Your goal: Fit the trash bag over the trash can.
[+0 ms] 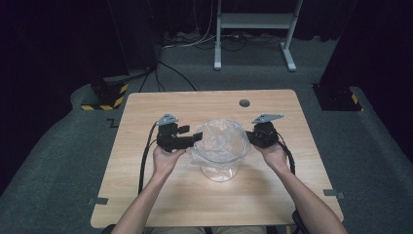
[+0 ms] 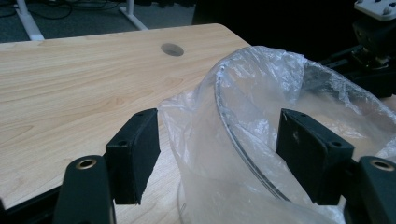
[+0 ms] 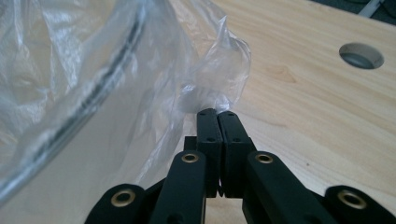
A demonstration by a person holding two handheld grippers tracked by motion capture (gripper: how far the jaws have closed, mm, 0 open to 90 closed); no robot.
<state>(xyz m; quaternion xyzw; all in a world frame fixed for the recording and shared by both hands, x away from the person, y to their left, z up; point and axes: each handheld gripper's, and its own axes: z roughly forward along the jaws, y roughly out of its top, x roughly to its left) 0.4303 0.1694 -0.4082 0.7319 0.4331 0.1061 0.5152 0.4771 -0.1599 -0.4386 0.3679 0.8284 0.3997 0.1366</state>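
Two grippers flank a clear glass bowl (image 1: 220, 163) lined with a thin plastic bag (image 1: 221, 141), standing near the middle of my light wooden table (image 1: 146, 195). My left gripper (image 1: 197, 139) sits at the bowl's left side with its jaws spread wide; in the left gripper view one jaw is outside the bag (image 2: 243, 116) and the other inside, the bowl's rim (image 2: 236, 140) and the film running between them, neither pad visibly pressing. My right gripper (image 1: 249, 137) is at the bowl's right edge, jaws squeezed together on a bunched fold of the bag (image 3: 205, 79), which the right gripper view shows puckered just above the tips (image 3: 217, 113). The bag drapes over the rim and down the outside wall. A round cable hole (image 1: 244, 103) lies in the tabletop beyond the bowl.
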